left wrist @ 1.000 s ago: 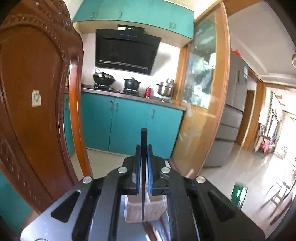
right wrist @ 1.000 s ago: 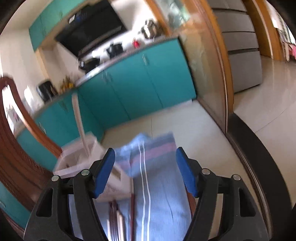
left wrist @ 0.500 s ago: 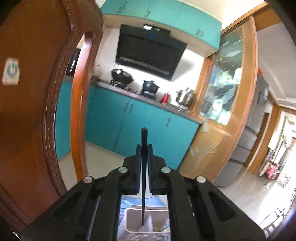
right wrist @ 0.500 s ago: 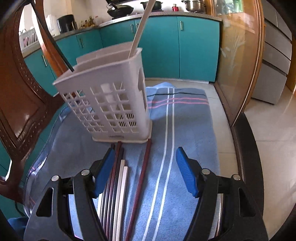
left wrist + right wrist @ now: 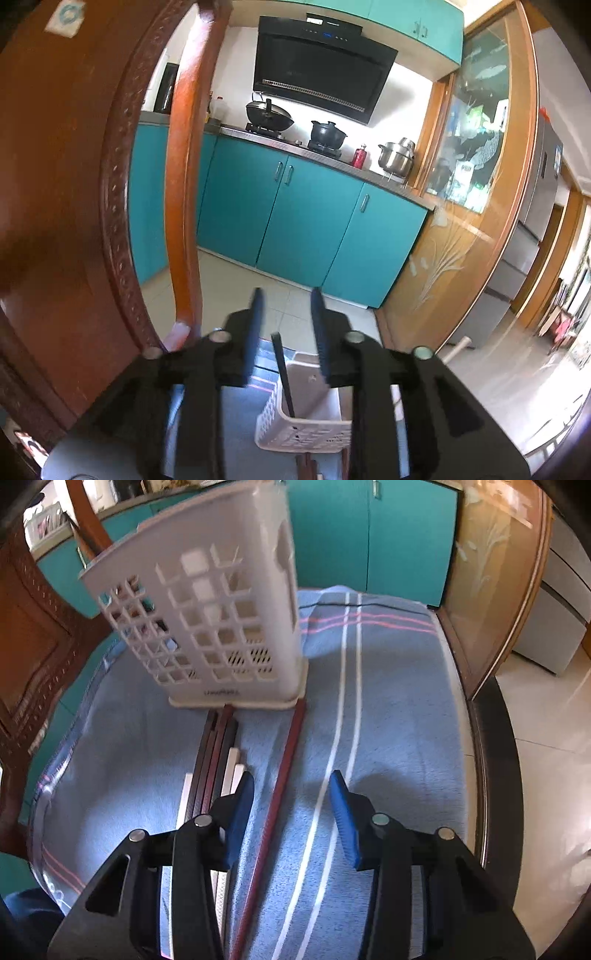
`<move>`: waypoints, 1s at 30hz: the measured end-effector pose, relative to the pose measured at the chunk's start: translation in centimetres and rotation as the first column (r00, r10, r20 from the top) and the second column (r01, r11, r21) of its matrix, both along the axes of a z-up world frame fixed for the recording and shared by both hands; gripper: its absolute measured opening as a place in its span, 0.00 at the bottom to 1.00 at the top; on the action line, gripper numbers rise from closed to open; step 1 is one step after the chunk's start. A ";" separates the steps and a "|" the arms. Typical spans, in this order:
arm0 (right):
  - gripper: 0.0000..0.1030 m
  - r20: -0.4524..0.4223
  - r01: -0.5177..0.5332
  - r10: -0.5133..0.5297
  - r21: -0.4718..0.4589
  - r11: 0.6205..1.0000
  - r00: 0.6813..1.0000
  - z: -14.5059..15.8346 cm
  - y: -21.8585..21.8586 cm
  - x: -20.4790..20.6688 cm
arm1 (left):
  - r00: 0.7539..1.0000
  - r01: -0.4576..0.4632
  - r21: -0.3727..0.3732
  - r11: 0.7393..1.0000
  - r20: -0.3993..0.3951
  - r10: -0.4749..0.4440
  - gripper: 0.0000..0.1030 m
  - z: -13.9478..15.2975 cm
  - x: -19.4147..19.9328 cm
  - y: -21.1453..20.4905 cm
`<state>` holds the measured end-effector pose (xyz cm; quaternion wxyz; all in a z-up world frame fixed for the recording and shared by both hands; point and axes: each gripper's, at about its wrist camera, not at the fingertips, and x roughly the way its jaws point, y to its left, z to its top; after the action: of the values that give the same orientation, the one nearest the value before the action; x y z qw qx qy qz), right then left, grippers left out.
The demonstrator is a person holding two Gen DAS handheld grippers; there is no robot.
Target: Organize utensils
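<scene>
A white slotted utensil basket (image 5: 218, 624) stands on a blue striped towel (image 5: 391, 716); it also shows from above in the left wrist view (image 5: 310, 424). My left gripper (image 5: 286, 306) is open above the basket, and a black chopstick (image 5: 282, 373) stands free in it, below the fingers. A lone dark red chopstick (image 5: 280, 794) lies on the towel in front of the basket, between my right gripper's fingers. My right gripper (image 5: 291, 786) is open and empty, low over the towel. A bundle of dark and white chopsticks (image 5: 214, 768) lies just to its left.
A carved wooden chair back (image 5: 74, 184) stands close on the left. The round table's dark rim (image 5: 495, 760) curves along the right of the towel. Teal kitchen cabinets (image 5: 303, 221) and a glass-panelled door (image 5: 469, 177) lie beyond.
My left gripper opened and let go of the black chopstick, which now stands in the basket. My right gripper moved down and forward over the lone red chopstick.
</scene>
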<state>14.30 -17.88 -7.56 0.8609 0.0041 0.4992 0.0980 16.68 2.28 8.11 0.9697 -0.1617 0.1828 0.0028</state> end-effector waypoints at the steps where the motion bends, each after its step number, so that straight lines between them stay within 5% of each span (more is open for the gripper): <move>1: 0.42 -0.005 -0.005 0.004 -0.013 1.000 1.000 -0.2 0.2 -0.1 | 1.000 0.011 -0.012 1.000 0.007 -0.011 0.28 -0.2 -0.6 0.1; 4: 0.10 -0.021 0.000 -0.002 -0.058 0.998 1.000 -1.2 0.6 0.1 | 0.998 0.058 -0.023 0.998 0.025 -0.058 0.28 -0.7 -2.1 -0.3; 6: 0.07 -0.034 0.014 -0.016 -0.036 0.999 0.999 -1.1 0.2 0.2 | 0.992 0.118 -0.032 0.992 0.035 -0.117 0.28 -1.0 -3.3 -0.5; 9: 0.06 -0.053 0.072 -0.071 0.006 0.997 0.996 -0.8 -1.3 0.5 | 0.958 0.286 -0.038 0.958 0.020 -0.285 0.34 -2.4 -4.2 -1.9; 13: 0.06 -0.093 0.143 -0.136 0.066 0.988 0.986 -0.7 -3.7 1.0 | 0.903 0.389 0.014 0.921 -0.206 -0.378 0.35 -6.9 -3.0 -5.1; 16: 0.06 -0.114 0.171 -0.159 0.104 0.980 0.981 -0.8 -4.6 1.4 | 0.840 0.400 -0.001 0.917 -0.400 -0.366 0.35 -11.3 -1.3 -6.4; 19: 0.06 -0.119 0.176 -0.163 0.108 0.978 0.979 -0.8 -4.8 1.6 | 0.747 0.417 0.033 0.908 -0.581 -0.322 0.35 -15.6 0.2 -8.0; 23: 0.11 -0.124 0.166 -0.151 0.115 0.980 0.981 -1.0 -4.4 1.8 | 0.683 0.439 0.073 0.896 -0.674 -0.280 0.35 -19.2 0.8 -9.7; 26: 0.15 -0.122 0.166 -0.151 0.124 0.978 0.981 -0.6 -4.4 1.5 | 0.663 0.462 0.101 0.881 -0.699 -0.267 0.35 -20.6 0.3 -10.7; 30: 0.18 -0.115 0.166 -0.153 0.123 0.978 0.982 0.0 -4.2 0.8 | 0.678 0.458 0.137 0.879 -0.693 -0.246 0.43 -21.1 0.0 -11.3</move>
<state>15.10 -22.08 -7.59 0.8365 0.1063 0.5341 0.0610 16.66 -9.02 -12.96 0.8370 0.0370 0.5363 -0.1018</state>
